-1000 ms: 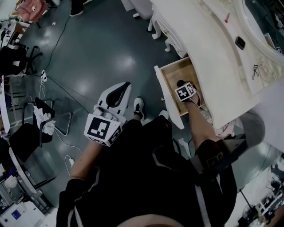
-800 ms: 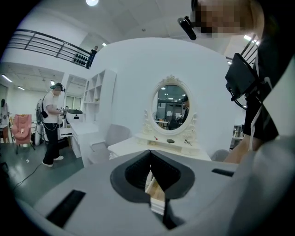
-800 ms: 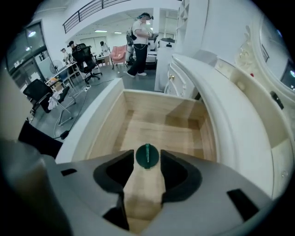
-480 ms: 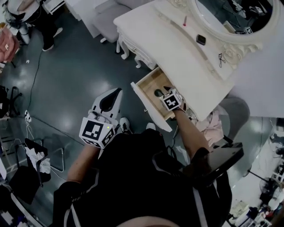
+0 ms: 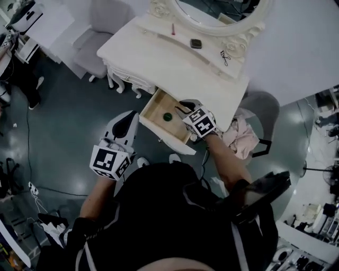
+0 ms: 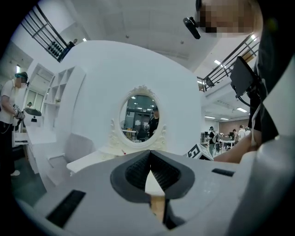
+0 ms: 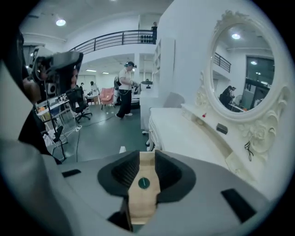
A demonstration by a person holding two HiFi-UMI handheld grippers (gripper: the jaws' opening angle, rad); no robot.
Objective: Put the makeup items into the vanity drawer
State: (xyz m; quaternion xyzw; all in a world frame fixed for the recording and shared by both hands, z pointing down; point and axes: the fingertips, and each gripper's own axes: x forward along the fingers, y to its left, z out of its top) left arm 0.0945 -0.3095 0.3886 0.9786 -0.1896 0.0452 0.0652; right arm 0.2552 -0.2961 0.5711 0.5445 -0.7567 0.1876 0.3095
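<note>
The white vanity has its wooden drawer pulled out. A small round green item lies on the drawer's bottom. My right gripper hovers over the drawer's right end. Its jaws are closing with nothing pressed between them; the green item shows through the gap of the right gripper. My left gripper hangs left of the drawer over the floor, and the left gripper is shut with nothing in it. A pink stick, a dark compact and an eyelash curler lie on the vanity's shelf.
An oval mirror stands at the vanity's back. A grey chair sits to the left, and a stool with pinkish cloth to the right. A person stands across the room, with dark floor around.
My right gripper has come up out of the drawer, leaving the green item lying there, and its jaws have narrowed. The head view has swung, showing the whole vanity. The left gripper has barely moved.
</note>
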